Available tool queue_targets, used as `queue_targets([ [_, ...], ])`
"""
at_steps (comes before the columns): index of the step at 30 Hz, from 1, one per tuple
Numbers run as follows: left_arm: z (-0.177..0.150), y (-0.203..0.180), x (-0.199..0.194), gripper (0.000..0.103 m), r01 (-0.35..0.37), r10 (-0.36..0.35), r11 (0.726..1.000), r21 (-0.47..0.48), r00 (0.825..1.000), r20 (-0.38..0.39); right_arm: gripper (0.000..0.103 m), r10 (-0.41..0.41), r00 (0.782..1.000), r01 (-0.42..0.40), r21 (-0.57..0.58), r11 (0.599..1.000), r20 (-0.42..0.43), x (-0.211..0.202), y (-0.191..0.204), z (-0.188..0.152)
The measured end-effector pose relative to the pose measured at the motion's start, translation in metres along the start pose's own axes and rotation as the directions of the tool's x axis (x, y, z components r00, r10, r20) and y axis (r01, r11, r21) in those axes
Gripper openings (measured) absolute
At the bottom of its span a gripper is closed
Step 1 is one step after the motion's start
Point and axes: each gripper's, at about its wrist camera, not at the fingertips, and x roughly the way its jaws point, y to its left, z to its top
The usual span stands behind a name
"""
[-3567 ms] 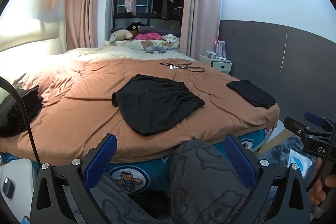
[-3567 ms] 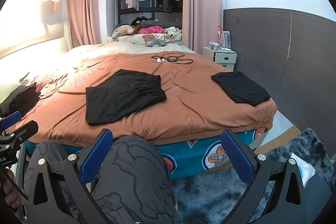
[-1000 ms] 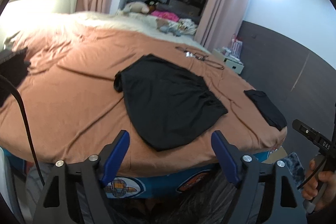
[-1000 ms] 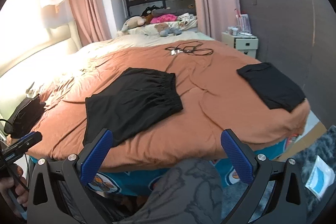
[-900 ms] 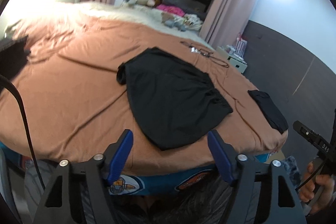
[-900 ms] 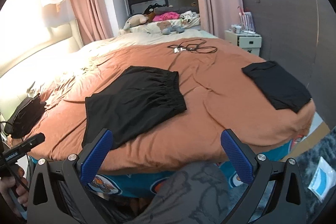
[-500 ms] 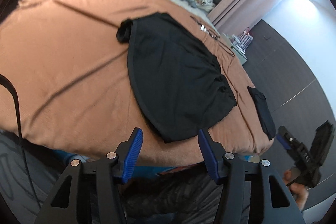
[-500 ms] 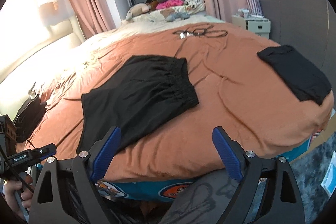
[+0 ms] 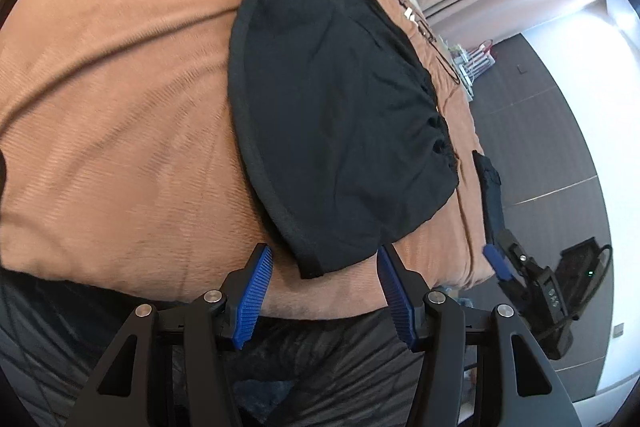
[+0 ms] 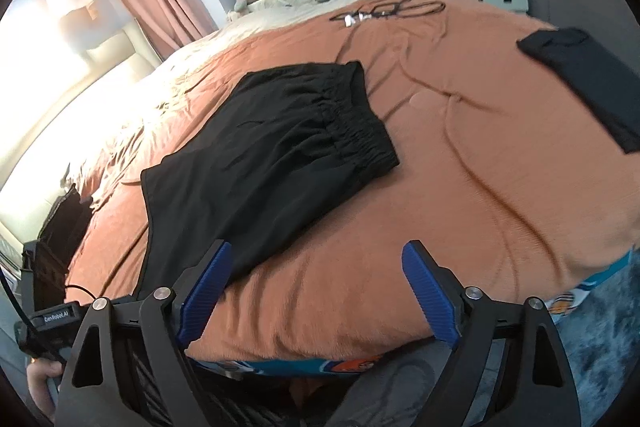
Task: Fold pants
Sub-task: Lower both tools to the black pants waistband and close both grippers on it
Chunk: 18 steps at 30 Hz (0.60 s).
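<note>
The left gripper (image 9: 322, 265), blue ribbed pads on black arms, points steeply down at the bed's edge with its jaws half spread; the hem corner of the black pull-on pants with a gathered elastic waistband (image 9: 336, 115) lies just ahead between the fingertips, not pinched. The right gripper (image 10: 316, 255) is closing, jaws still wide, nothing but the rust-orange bedspread (image 10: 460, 155) between them; the pants' lower edge (image 10: 256, 163) lies just past its left pad. A white label reading "GenRobot.AI" (image 10: 56, 317) shows on the left gripper's body, held by a hand (image 10: 40, 379). A second folded black garment (image 10: 588, 75) lies well apart at the bed's right edge.
</note>
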Motion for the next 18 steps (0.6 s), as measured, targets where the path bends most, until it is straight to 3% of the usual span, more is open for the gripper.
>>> queue_targets([
  [12,0.016,0.011,0.016,0.056,0.063,-0.065,0.982,-0.178,0.998,-0.003,0.083,0.122,0.991,-0.113,0.146,0.983,-0.056,0.037,-0.044,0.023],
  [15,0.010,0.009,0.015,0.038,0.042,-0.045,0.981,-0.190,0.999,-0.011,0.077,0.137,0.989,-0.125,0.191,0.974,-0.056,0.043,-0.056,0.028],
  [17,0.007,0.009,0.017,0.012,0.025,-0.029,0.981,-0.193,0.999,-0.018,0.073,0.141,0.988,-0.125,0.209,0.970,-0.060,0.049,-0.059,0.029],
  [18,0.006,0.010,0.017,0.009,0.019,-0.022,0.980,-0.199,1.000,-0.016,0.069,0.145,0.987,-0.129,0.220,0.967,-0.062,0.052,-0.061,0.030],
])
